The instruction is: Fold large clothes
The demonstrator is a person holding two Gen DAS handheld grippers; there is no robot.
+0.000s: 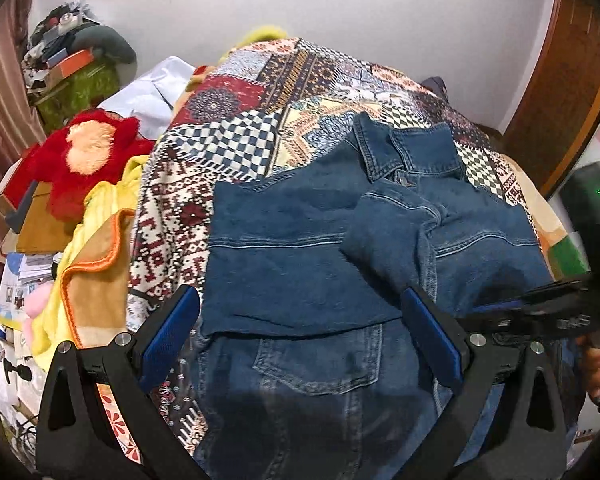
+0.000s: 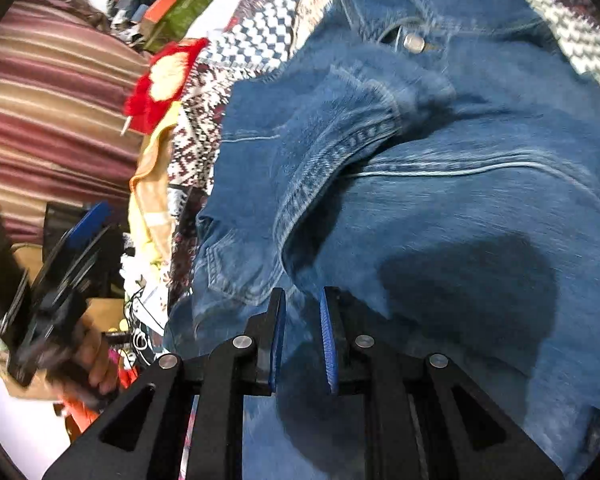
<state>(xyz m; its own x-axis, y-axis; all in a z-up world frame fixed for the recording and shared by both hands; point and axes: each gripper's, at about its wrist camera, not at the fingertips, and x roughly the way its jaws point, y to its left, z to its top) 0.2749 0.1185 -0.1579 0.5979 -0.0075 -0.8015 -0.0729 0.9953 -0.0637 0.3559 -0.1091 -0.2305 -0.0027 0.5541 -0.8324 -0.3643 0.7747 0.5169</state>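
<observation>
A blue denim jacket (image 1: 300, 248) lies on the patterned bedspread (image 1: 228, 152), collar (image 1: 404, 148) at the far end, both sleeves folded in across its body. My left gripper (image 1: 300, 304) is wide open and empty, hovering above the jacket's lower part. My right gripper (image 2: 303, 300) hovers close over the jacket (image 2: 440, 184) near the folded sleeve edge (image 2: 332, 152); its jaws stand a narrow gap apart with no cloth between them. The right gripper also shows at the right edge of the left wrist view (image 1: 548, 304).
A red plush toy (image 1: 80, 160), yellow and tan blankets (image 1: 96, 264) and piled boxes and papers (image 1: 16, 280) lie left of the bed. A striped curtain (image 2: 52, 120) hangs at left. A wooden door frame (image 1: 560, 100) stands at right.
</observation>
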